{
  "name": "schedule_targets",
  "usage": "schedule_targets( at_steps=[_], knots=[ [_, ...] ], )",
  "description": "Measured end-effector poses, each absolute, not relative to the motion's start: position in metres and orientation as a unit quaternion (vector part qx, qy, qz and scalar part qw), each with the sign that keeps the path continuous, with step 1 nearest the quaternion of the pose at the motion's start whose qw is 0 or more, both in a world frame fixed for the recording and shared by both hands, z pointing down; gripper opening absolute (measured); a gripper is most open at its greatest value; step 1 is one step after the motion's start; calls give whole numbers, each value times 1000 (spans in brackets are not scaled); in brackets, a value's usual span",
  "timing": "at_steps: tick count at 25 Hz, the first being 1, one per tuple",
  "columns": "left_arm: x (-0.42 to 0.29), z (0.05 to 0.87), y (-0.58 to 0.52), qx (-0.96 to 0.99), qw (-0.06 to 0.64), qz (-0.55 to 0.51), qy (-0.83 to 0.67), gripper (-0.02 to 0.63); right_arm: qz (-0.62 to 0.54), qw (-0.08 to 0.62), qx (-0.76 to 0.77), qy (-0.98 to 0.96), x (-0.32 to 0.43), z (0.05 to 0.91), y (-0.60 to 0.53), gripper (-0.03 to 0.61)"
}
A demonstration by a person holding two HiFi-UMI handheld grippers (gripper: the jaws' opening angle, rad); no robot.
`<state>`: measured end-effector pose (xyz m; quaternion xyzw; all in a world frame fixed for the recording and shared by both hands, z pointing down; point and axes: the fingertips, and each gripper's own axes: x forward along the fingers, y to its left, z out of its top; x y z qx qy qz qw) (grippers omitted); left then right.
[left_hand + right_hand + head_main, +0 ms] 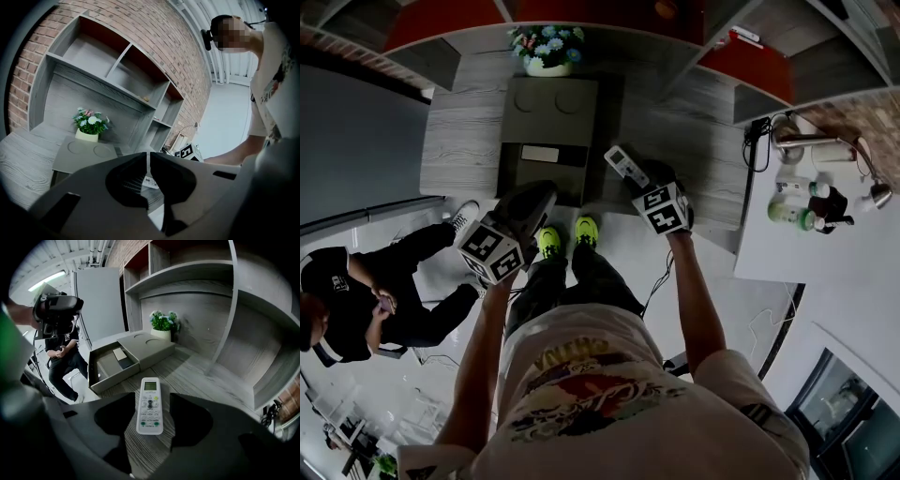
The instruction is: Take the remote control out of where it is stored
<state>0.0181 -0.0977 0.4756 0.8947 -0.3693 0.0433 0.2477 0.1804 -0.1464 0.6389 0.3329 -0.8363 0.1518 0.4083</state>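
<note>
White rectangular plastic remote control (150,406) with green buttons between the dark grey right gripper (150,401) jaws; grey wood-grain desk (197,376); olive-grey cardboard box (152,350) beyond

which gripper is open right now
The right gripper: its jaws stand apart either side of the white remote lying on the desk. The left gripper has its jaws closed together, nothing between them.

The remote control (625,167) lies on the table (712,117) right of the box (548,122), flowerpot (548,56) behind it.
</note>
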Motion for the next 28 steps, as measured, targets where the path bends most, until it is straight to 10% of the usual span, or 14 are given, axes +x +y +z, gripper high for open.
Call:
schedule_targets(
  at_steps=[28],
  knots=[
    [15,438,-82,902,221,16,-370,6,-5,357,257,-898,94,514,-118,84]
  ],
)
